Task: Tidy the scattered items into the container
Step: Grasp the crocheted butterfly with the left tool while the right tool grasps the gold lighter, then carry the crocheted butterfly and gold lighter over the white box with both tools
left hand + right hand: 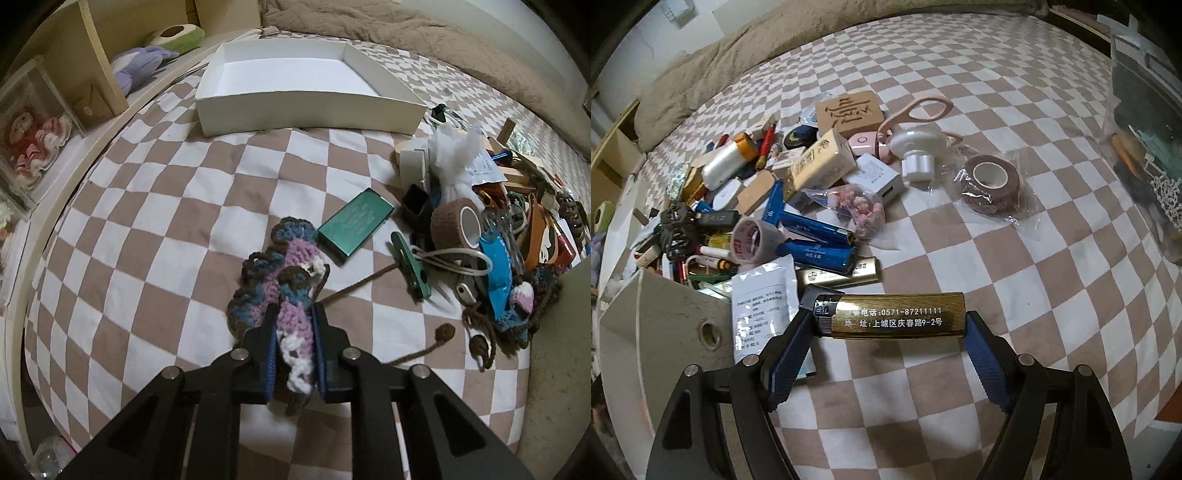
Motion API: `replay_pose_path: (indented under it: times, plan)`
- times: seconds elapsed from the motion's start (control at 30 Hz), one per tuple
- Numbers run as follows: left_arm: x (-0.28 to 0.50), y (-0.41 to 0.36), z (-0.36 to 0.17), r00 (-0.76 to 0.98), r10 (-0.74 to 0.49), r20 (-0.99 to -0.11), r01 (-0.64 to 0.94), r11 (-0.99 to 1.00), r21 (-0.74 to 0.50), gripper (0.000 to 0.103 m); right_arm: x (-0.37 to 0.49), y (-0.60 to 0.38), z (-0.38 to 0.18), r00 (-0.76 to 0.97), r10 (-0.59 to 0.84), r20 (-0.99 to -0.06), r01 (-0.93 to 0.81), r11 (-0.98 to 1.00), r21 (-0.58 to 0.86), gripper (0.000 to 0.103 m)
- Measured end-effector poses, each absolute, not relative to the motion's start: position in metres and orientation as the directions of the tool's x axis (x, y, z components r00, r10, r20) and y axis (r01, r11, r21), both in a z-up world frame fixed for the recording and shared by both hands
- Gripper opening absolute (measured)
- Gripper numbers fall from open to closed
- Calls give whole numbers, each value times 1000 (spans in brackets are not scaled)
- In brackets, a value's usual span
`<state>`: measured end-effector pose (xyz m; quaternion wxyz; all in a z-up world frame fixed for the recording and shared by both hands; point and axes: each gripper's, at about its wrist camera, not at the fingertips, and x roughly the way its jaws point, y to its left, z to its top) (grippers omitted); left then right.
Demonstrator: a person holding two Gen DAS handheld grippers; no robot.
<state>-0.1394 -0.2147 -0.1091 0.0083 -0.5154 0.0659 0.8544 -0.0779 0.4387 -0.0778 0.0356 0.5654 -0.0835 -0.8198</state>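
Crocheted yarn in purple, blue and brown, the knitted piece (291,295), sat pinched between the blue pads of my left gripper (295,314) above the checkered bedspread (155,229), with the white box (306,107) standing open beyond it. To the right, my right gripper (886,325) clamped the gold lighter (894,314) end to end, beside the heap of clutter (746,206).

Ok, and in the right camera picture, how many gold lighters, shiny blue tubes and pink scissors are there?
Gold lighters: 2
Shiny blue tubes: 2
Pink scissors: 1
Total: 5
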Motion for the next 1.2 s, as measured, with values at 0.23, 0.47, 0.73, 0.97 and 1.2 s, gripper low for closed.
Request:
replay_pose_path:
  times: [0.23,0.47,0.73,0.97,1.2]
  plan:
    - [-131,-210,-83,-512,12,-859,-89,-995,39,16,-75,443,-57,-397,-244,-885,-44,-958,283,81]
    - [-121,-186,-47,-558,111,-822,-135,-990,-42,16,-67,441,-32,-441,-298,-846,-13,-941,338,81]
    - [-104,-138,-11,-581,231,-780,-254,-962,-96,16,-60,436,-7,-478,-353,-804,28,-921,388,81]
    - [-77,-99,29,-617,338,-711,-370,-921,-117,16,-53,428,8,-486,-407,-774,66,-900,431,82]
    - [-52,-72,60,-636,427,-643,-452,-881,-139,16,-44,417,25,-496,-455,-740,121,-880,460,81]
